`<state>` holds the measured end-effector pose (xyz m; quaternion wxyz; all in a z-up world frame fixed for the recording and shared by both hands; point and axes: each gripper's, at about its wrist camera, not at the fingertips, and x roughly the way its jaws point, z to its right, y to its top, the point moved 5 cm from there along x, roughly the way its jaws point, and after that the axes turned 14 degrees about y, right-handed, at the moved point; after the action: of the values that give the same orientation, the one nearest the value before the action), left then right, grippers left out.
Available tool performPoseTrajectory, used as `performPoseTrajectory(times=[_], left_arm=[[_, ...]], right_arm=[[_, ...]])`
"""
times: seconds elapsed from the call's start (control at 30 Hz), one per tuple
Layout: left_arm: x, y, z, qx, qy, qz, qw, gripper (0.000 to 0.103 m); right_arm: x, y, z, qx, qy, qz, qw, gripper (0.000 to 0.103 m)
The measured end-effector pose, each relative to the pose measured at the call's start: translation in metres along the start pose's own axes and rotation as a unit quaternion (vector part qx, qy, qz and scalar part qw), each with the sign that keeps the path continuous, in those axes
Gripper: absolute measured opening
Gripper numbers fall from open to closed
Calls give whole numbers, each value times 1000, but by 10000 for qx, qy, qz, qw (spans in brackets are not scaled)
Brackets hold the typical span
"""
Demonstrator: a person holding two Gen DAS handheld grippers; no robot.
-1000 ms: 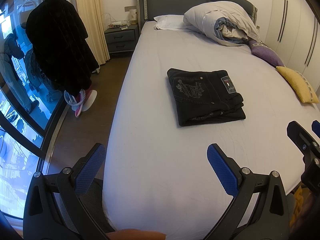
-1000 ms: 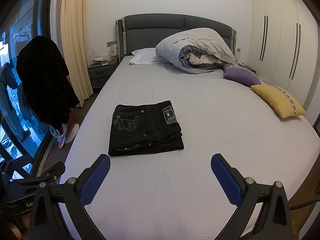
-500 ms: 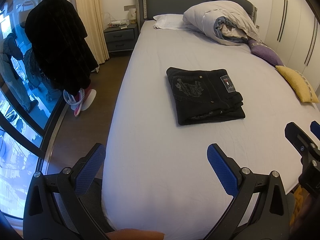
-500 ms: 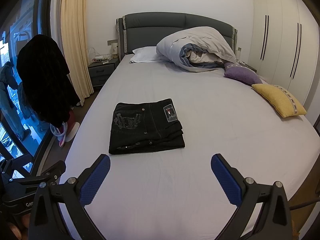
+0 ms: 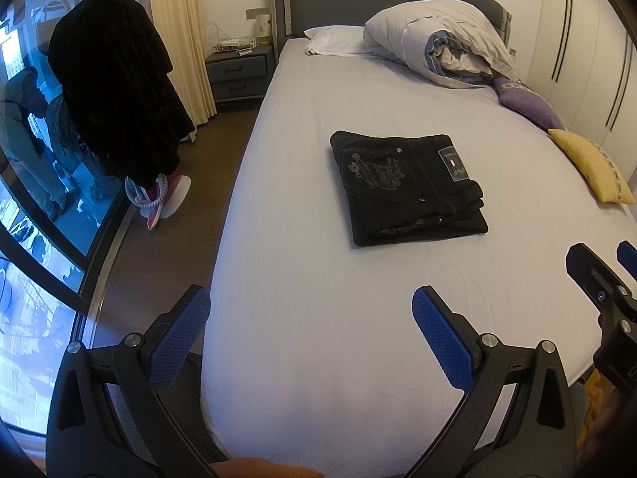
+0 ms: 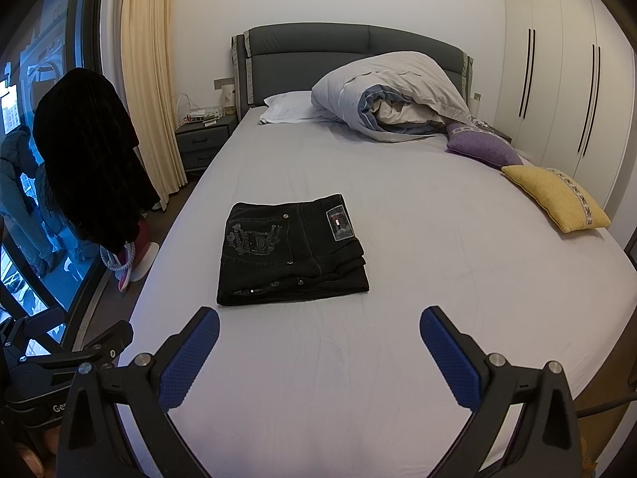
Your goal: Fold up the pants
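Observation:
Black pants [image 5: 406,187] lie folded into a compact rectangle on the grey bed sheet [image 5: 318,298], with an embroidered back pocket and a waistband patch facing up. They also show in the right wrist view [image 6: 292,253]. My left gripper [image 5: 310,310] is open and empty, above the foot of the bed and well short of the pants. My right gripper [image 6: 318,334] is open and empty, also short of the pants. The right gripper's body shows at the right edge of the left wrist view [image 5: 601,279].
A rumpled duvet [image 6: 394,95], a white pillow [image 6: 288,107], a purple cushion [image 6: 481,147] and a yellow cushion [image 6: 557,199] lie at the head and right side. A dark coat [image 5: 115,103] hangs left of the bed. A nightstand [image 5: 239,71] and wardrobe doors [image 6: 557,79] flank it.
Both views have shifted slightly; the pants sit a touch nearer in the right wrist view. The pants themselves have not moved and both grippers stay open.

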<state>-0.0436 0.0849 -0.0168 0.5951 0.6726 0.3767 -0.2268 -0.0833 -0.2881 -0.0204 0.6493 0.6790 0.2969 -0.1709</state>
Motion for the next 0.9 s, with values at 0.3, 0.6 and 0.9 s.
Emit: performPoseTrajectory(times=[0.3, 0.6, 0.9], left_arm=[[1, -1, -1, 16, -4, -16, 10000, 103], [2, -3, -3, 31, -13, -36, 10000, 103], [6, -3, -6, 66, -36, -78, 9999, 103]], right_arm=[[-1, -1, 0, 3, 6, -12, 10000, 103], [-1, 0, 0, 6, 12, -17, 10000, 103], [-2, 1, 1, 10, 15, -22, 10000, 103]])
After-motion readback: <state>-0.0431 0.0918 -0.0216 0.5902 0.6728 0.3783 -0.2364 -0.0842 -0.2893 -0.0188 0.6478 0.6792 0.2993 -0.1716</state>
